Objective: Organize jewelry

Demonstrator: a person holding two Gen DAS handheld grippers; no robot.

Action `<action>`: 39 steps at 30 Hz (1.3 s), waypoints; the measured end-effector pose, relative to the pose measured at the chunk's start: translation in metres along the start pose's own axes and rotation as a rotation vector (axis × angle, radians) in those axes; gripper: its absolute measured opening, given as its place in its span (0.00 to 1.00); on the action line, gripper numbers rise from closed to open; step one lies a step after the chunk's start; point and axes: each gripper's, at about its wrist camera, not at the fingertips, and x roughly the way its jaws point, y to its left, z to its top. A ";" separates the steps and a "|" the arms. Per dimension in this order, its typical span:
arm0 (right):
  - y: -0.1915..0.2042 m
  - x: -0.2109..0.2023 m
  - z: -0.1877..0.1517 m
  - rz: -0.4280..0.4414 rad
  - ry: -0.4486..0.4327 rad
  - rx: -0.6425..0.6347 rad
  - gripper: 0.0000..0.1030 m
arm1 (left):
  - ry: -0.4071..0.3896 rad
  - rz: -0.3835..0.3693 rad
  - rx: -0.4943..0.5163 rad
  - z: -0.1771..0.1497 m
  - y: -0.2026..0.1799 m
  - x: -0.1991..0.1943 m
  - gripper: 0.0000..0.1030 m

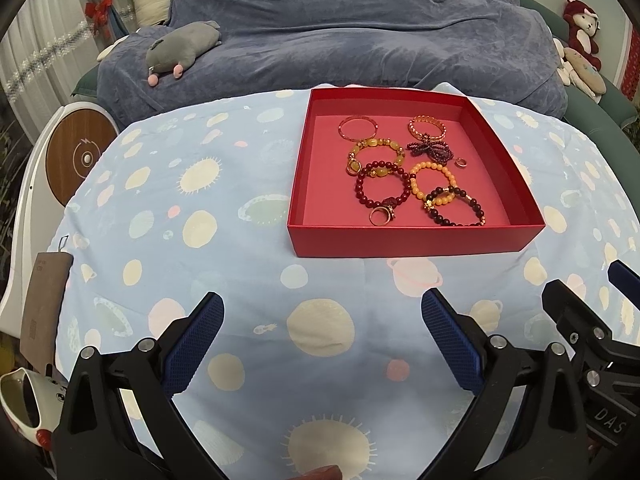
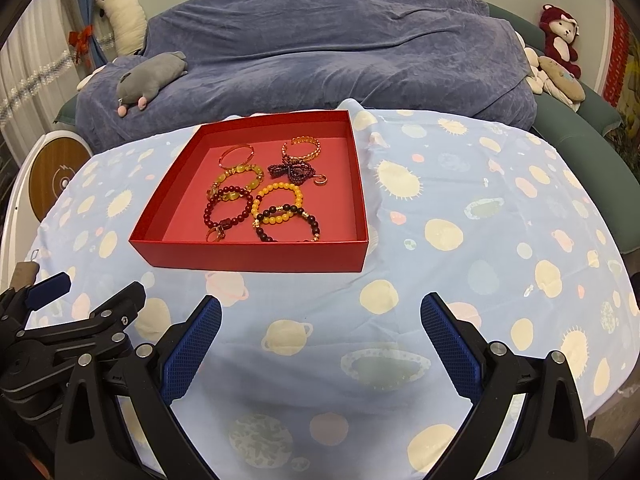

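Both wrist cams low over table, facing fwd; share red tray (image 1: 416, 242) (image 2: 256, 256).

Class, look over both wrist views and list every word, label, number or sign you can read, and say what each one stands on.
"DAS": white letters on a black label on the right gripper, seen at the left view's lower right.
Lightning-bolt sign: on the round wooden disc at the left edge.
Brown tag: carries print, too small to read.
Red box, jewelry and cloth: no text.
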 end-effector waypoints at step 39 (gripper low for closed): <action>0.004 0.008 0.003 -0.007 0.006 -0.015 0.93 | 0.019 0.033 -0.008 0.003 -0.001 0.010 0.92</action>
